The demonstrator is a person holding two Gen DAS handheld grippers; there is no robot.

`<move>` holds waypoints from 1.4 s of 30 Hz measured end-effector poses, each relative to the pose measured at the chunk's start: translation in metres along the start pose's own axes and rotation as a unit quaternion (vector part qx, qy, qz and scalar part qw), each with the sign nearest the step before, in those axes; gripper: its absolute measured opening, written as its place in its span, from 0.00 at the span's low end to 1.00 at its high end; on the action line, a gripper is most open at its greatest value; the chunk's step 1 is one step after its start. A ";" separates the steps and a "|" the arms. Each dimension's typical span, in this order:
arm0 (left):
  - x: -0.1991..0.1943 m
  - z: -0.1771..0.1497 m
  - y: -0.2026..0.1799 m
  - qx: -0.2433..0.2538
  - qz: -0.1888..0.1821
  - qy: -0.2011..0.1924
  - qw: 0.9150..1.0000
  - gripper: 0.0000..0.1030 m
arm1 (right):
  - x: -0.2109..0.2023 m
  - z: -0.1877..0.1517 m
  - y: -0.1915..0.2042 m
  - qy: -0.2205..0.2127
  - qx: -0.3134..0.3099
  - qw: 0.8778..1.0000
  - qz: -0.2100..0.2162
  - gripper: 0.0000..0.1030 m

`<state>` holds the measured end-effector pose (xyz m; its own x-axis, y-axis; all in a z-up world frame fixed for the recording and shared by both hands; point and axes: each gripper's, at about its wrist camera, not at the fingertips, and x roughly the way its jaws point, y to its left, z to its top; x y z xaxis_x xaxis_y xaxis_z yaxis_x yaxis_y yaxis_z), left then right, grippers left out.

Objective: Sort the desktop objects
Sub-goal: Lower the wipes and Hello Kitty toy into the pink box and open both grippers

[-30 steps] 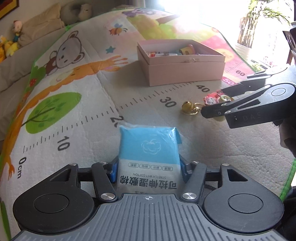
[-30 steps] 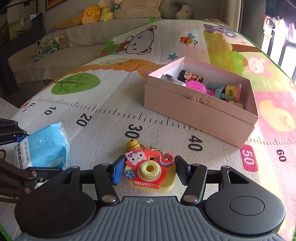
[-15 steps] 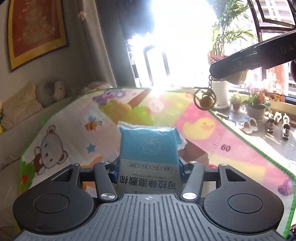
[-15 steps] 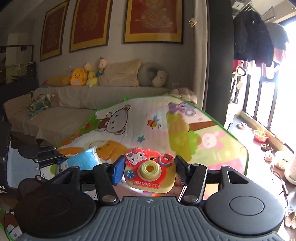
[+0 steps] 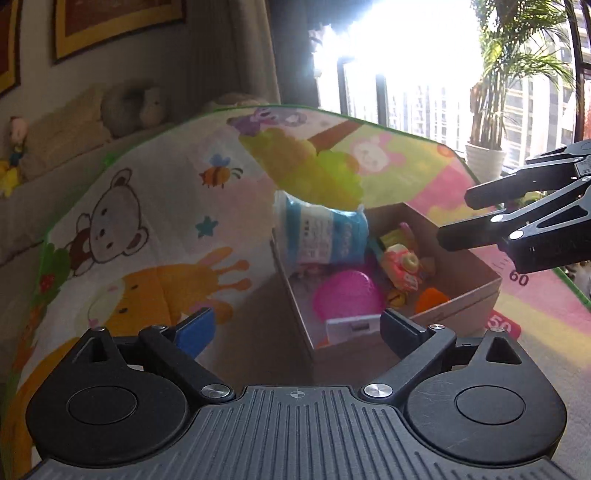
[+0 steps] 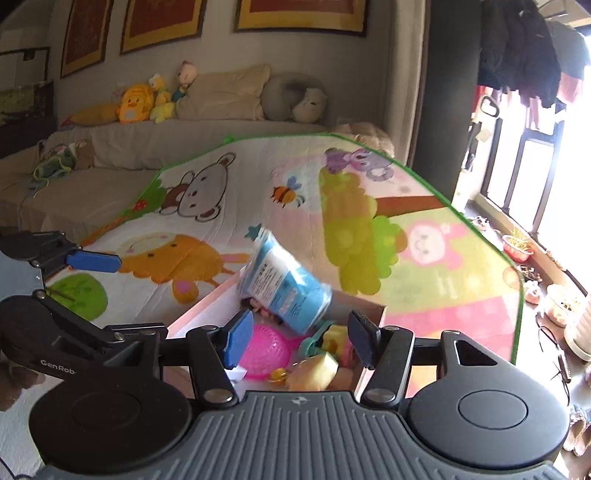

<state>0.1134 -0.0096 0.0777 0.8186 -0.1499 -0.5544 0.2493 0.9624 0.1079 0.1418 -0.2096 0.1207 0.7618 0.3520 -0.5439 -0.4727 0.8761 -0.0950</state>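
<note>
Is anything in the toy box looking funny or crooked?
Yes. The blue wet-wipe pack sits tilted at the far end of the pink box, propped on the toys and poking above the rim instead of lying flat. The toy camera lies tipped among the clutter.

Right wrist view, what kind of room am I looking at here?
Probably a home living room: a beige sofa with plush toys, framed pictures on the wall, and a colourful cartoon play mat.
</note>
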 end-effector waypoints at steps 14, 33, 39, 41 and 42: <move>-0.001 -0.058 0.015 -0.043 -0.017 0.051 0.998 0.98 | 0.063 -0.001 0.030 0.042 -0.037 0.998 0.043 0.54; 0.000 -0.068 0.001 -0.058 -0.044 0.060 0.996 1.00 | 0.151 0.048 -0.014 0.097 0.098 0.990 0.000 0.48; 0.009 -0.073 0.006 -0.081 -0.035 0.071 0.994 1.00 | 0.112 0.013 0.001 0.098 0.028 0.995 -0.003 0.53; 0.013 -0.072 0.003 -0.085 -0.035 0.077 0.993 1.00 | 0.112 -0.002 0.012 0.112 -0.031 0.992 -0.045 0.53; 0.013 -0.072 0.001 -0.084 -0.035 0.077 0.993 1.00 | 0.111 -0.007 0.012 0.115 -0.034 0.992 -0.051 0.53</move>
<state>0.0870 0.0061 0.0111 0.7101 -0.1939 -0.6769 0.2030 0.9769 -0.0668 0.2179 -0.1624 0.0531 0.6899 0.1721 -0.7032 -0.4329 0.8766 -0.2101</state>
